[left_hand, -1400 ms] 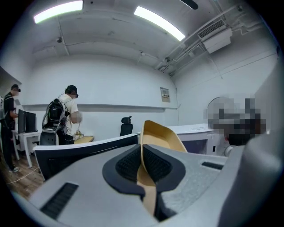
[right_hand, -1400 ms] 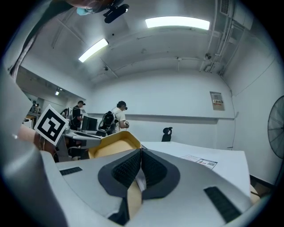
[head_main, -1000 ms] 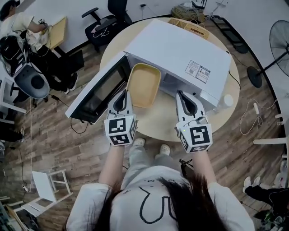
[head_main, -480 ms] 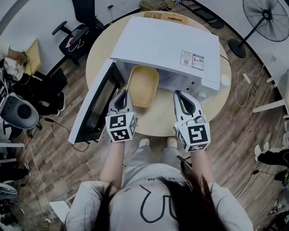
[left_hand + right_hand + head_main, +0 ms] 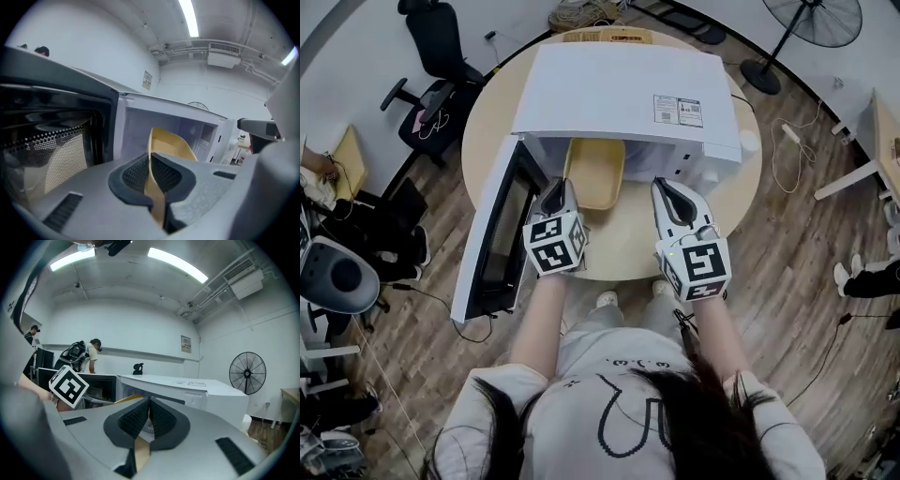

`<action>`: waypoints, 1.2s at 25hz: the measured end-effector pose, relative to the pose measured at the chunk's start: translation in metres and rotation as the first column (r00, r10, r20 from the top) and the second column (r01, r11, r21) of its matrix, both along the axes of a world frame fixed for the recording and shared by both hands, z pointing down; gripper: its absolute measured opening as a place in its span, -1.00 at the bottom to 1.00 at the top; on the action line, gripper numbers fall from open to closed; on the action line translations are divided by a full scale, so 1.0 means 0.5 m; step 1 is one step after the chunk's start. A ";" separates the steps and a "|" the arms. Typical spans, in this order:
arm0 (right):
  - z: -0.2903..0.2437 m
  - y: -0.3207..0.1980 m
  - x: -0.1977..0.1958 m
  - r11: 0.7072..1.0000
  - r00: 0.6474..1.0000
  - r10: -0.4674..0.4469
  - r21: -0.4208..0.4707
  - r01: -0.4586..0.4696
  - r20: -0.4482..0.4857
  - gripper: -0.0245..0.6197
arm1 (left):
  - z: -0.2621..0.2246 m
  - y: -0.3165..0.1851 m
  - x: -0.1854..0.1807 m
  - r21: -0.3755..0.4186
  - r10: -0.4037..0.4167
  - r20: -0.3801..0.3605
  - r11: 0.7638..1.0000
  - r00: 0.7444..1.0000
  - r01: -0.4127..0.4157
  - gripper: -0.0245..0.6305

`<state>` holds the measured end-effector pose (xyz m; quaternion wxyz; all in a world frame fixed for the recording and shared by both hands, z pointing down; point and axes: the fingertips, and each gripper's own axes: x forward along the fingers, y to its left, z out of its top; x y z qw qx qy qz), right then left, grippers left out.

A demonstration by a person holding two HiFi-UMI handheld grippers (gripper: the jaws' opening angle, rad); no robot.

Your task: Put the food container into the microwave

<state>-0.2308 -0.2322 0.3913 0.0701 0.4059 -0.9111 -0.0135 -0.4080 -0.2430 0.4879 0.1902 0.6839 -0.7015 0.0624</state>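
Note:
A white microwave [image 5: 619, 89] stands on a round wooden table [image 5: 623, 244], its door [image 5: 502, 230] swung open to the left. The yellow food container [image 5: 595, 173] lies about halfway inside the opening. My left gripper [image 5: 560, 190] is shut on the container's left rim. In the left gripper view the yellow rim [image 5: 171, 143] runs between the pads [image 5: 136, 173] into the cavity [image 5: 136, 126]. My right gripper [image 5: 664, 187] is shut on nothing, to the right of the container and in front of the microwave [image 5: 201, 390]; its view shows the container's edge [image 5: 126, 399].
A small white bottle [image 5: 750, 142] stands at the microwave's right corner. An office chair [image 5: 431, 94] and a floor fan [image 5: 811, 19] stand beyond the table, with cables on the floor. A person [image 5: 91, 357] is at desks far behind.
The container has slid farther into the microwave with my left gripper on it. Both grippers have moved forward towards the opening.

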 end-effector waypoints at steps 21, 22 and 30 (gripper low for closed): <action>0.012 -0.016 0.035 0.991 0.991 0.131 0.005 -0.131 -0.007 -0.83 | 0.051 -0.203 0.023 -0.001 0.010 -0.222 1.000 0.975 -0.011 -0.86; 0.012 -0.018 0.035 0.991 0.991 0.133 0.004 -0.133 -0.007 -0.83 | 0.054 -0.210 0.024 0.000 0.006 -0.230 1.000 0.973 -0.006 -0.86; 0.017 -0.024 0.027 0.992 0.992 0.123 0.005 -0.123 -0.025 -0.83 | 0.089 -0.243 0.014 -0.052 -0.048 -0.276 0.998 0.960 0.035 -0.86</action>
